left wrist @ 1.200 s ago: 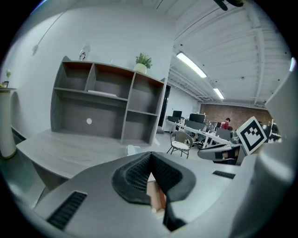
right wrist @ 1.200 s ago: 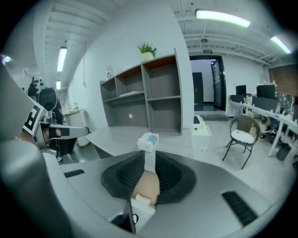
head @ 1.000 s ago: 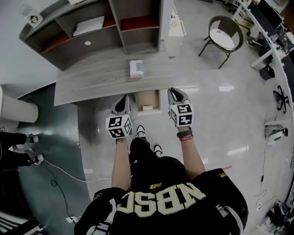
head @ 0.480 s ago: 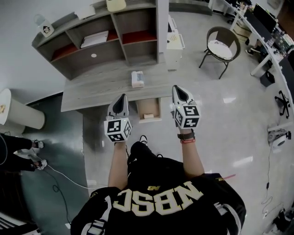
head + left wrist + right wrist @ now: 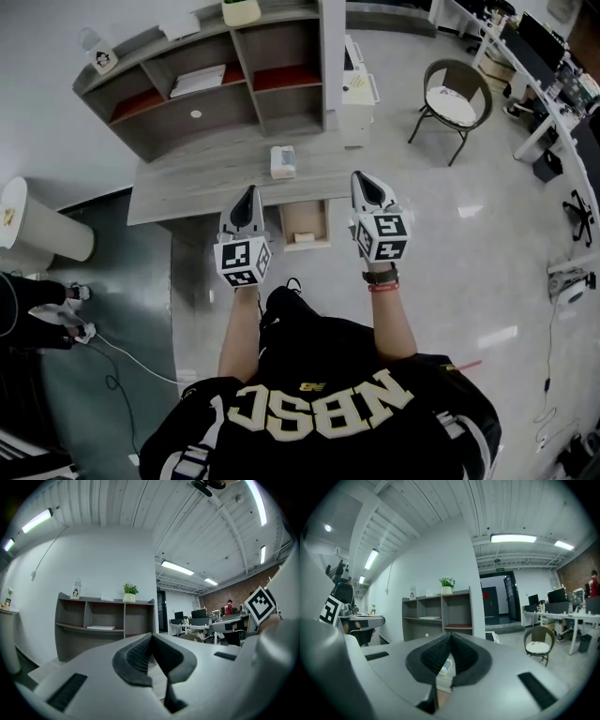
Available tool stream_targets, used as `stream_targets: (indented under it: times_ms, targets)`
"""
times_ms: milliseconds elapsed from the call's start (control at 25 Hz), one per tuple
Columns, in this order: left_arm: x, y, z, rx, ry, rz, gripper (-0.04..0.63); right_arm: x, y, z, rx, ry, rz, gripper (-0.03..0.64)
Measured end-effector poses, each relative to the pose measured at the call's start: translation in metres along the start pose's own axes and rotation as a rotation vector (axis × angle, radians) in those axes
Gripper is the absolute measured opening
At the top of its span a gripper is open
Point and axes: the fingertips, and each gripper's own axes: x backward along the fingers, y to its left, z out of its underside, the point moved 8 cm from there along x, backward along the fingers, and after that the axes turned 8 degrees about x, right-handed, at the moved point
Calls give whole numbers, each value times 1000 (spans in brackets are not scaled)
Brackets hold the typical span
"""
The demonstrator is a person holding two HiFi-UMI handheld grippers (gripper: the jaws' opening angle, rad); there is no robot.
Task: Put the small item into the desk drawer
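Observation:
The grey wooden desk (image 5: 216, 173) has its drawer (image 5: 303, 214) pulled out toward me. A small pale item (image 5: 302, 237) lies inside at the drawer's near end. My left gripper (image 5: 247, 197) hangs just left of the drawer, jaws shut and empty; its own view shows the tips (image 5: 151, 637) meeting. On the drawer's right, my right gripper (image 5: 367, 183) is also shut with nothing in it, tips together (image 5: 450, 636). A white box (image 5: 282, 161) rests on the desktop behind the drawer, also seen below the right jaws as the white box (image 5: 446, 667).
A grey shelf unit (image 5: 225, 84) with a potted plant (image 5: 241, 11) stands at the desk's back. A white cabinet (image 5: 357, 80) and a round chair (image 5: 457, 89) are on the right. A white cylinder (image 5: 37, 230), a floor cable (image 5: 131, 352) and another person's feet (image 5: 75, 309) are on the left.
The head view has tilted up, so the desk and shelf sit lower in the picture. Both grippers stay on either side of the open drawer, a little farther from the desk edge.

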Motion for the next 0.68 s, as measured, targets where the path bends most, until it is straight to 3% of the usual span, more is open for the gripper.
stream_targets:
  times_ms: [680]
  targets:
    - [-3,22,30,21,30,-6,14,-30,16,15,-10,17,-99,9]
